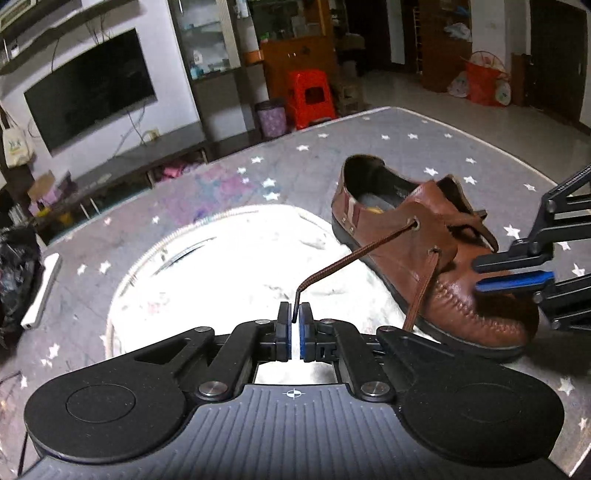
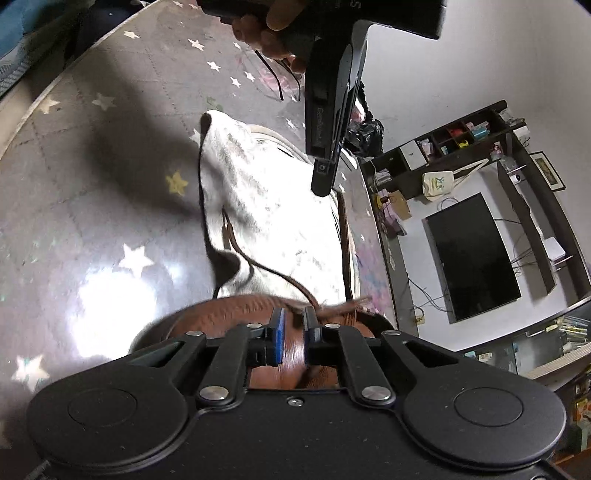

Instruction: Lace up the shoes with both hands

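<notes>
- Left gripper (image 1: 294, 315), top of body: small white crosshair sign (image 1: 293, 394), a circle cut by a cross. No letters beside it.
- Same gripper in the right wrist view: raised tone-on-tone lettering (image 2: 318, 123) runs along its black side. It starts with "Gen"; the rest is too faint to be sure of.
- Top edge of that view, black housing: white capital "S" (image 2: 355, 3), the end of a word that the frame cuts off.
- Tote bag (image 1: 14, 147) hanging by the TV: green print, too small to read in either view.
- Boxes (image 2: 480, 132) in the wall shelf: labels too small to read.
</notes>
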Available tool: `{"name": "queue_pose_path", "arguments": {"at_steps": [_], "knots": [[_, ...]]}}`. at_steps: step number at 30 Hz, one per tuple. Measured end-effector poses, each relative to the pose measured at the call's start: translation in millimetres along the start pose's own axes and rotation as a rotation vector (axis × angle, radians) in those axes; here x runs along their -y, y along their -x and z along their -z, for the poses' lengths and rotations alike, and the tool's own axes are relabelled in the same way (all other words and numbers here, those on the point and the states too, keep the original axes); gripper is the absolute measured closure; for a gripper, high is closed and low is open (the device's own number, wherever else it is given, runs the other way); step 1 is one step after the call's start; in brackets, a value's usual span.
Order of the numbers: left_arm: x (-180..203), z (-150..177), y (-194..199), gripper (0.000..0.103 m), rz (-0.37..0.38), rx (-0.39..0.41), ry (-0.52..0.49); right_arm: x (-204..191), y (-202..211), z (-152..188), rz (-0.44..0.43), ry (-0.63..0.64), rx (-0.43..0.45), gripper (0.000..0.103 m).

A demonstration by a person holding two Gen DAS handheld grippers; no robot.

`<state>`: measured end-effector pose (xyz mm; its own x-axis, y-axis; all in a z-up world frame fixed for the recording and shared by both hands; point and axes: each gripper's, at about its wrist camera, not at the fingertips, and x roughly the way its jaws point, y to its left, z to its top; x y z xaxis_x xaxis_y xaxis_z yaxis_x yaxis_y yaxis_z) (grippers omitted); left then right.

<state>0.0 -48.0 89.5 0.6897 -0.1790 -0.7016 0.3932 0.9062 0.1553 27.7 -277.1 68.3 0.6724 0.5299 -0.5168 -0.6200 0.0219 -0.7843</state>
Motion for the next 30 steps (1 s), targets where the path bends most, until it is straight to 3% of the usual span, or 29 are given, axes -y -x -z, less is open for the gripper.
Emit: {"name": "queue_pose_path", "arguments": {"at_steps": [7,14,30], "knots": [[-10,15,-4,0.092,-0.018,-0.032,0.025,-11,-11,-15,-0.037,0.035,0.031,0.094],[-19,28,-6,0.086,-0.029,-0.045,0.063,-15,-28,-35,-0.131,0.021,0.054,0.094],[-34,46,2,0.077,-0.031,-0.031,0.104,-18,-62,-38,-0.196,0.047,-0.018,0.097]]}}
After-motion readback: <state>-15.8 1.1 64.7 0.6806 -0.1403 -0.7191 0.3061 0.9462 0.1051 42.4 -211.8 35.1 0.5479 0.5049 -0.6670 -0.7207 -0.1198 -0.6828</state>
